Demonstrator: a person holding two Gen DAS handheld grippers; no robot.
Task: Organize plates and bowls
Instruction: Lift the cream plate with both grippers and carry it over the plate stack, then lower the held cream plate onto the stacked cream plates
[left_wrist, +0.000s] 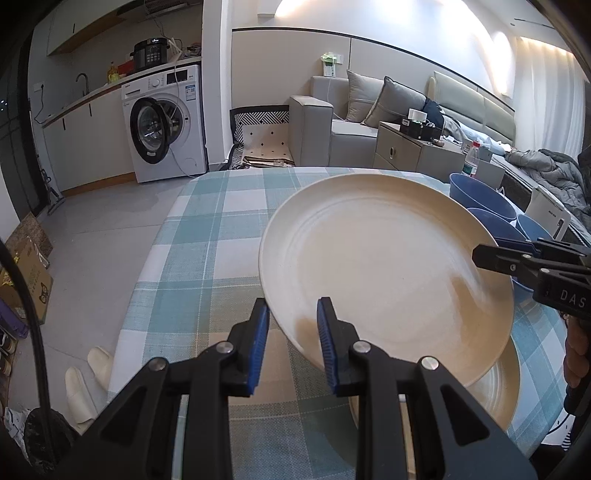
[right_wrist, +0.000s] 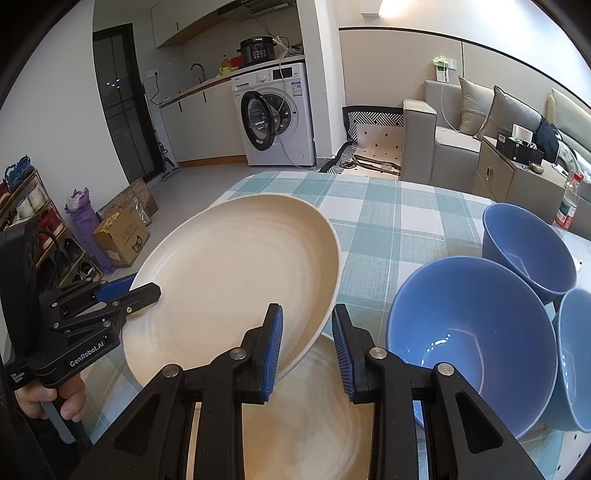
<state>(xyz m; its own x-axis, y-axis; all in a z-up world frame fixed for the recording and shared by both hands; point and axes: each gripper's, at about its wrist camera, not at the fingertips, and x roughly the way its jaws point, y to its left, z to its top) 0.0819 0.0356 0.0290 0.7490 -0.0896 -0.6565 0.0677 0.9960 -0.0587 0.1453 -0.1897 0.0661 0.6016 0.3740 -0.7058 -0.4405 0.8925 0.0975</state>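
Note:
A cream plate (left_wrist: 384, 269) (right_wrist: 236, 280) is held tilted above a second cream plate (left_wrist: 491, 391) (right_wrist: 317, 413) that lies on the checked tablecloth. My left gripper (left_wrist: 291, 343) (right_wrist: 129, 291) has its jaws around the upper plate's near rim; a gap shows between the pads. My right gripper (right_wrist: 306, 350) (left_wrist: 480, 254) has its jaws around the opposite rim, also with a gap. Three blue bowls stand to the right: a near one (right_wrist: 469, 339), a far one (right_wrist: 528, 247) and one at the edge (right_wrist: 576, 362).
The table with the teal checked cloth (left_wrist: 207, 258) runs away from me. A plastic bottle (right_wrist: 569, 203) stands at its far right corner. Beyond are a washing machine (left_wrist: 166, 122), a sofa (left_wrist: 354, 122) and a cabinet. Slippers (left_wrist: 88, 380) lie on the floor at the left.

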